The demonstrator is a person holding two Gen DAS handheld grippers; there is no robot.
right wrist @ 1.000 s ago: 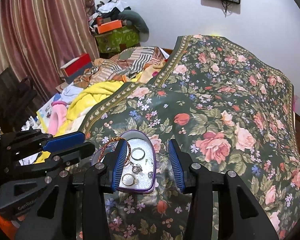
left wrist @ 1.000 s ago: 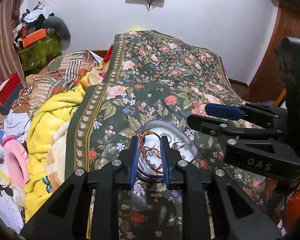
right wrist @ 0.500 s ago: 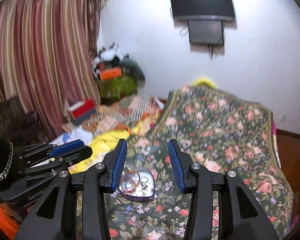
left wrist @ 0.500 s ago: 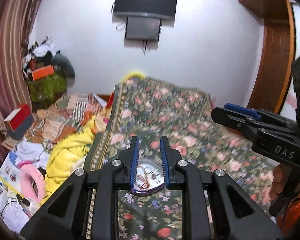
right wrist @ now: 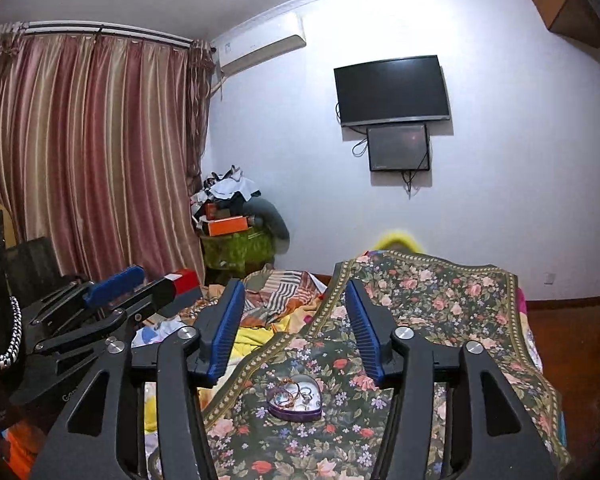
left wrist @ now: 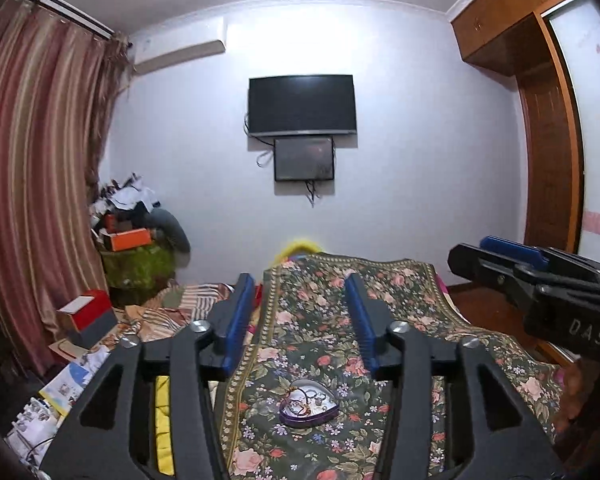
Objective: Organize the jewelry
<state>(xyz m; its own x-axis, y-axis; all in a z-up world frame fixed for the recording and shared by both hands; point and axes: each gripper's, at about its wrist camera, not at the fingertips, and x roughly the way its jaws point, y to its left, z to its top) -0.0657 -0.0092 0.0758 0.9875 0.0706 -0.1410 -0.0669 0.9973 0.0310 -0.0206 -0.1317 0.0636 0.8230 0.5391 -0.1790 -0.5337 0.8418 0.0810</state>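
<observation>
Tin: heart-shaped tin (left wrist: 309, 404), light, rigid; grasp rim at 3 o'clock.
Jewelry: bangles, rings (right wrist: 296, 394); small, slippery.
Grippers: left gripper (left wrist: 298, 320), right gripper (right wrist: 296, 326) wide apart, empty.

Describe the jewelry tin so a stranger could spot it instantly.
Find the bed under the dark floral bedspread, opposite the wall TV. Near its front lies a small heart-shaped purple tin, open, with bangles and rings inside. It is the only container on the spread.
</observation>
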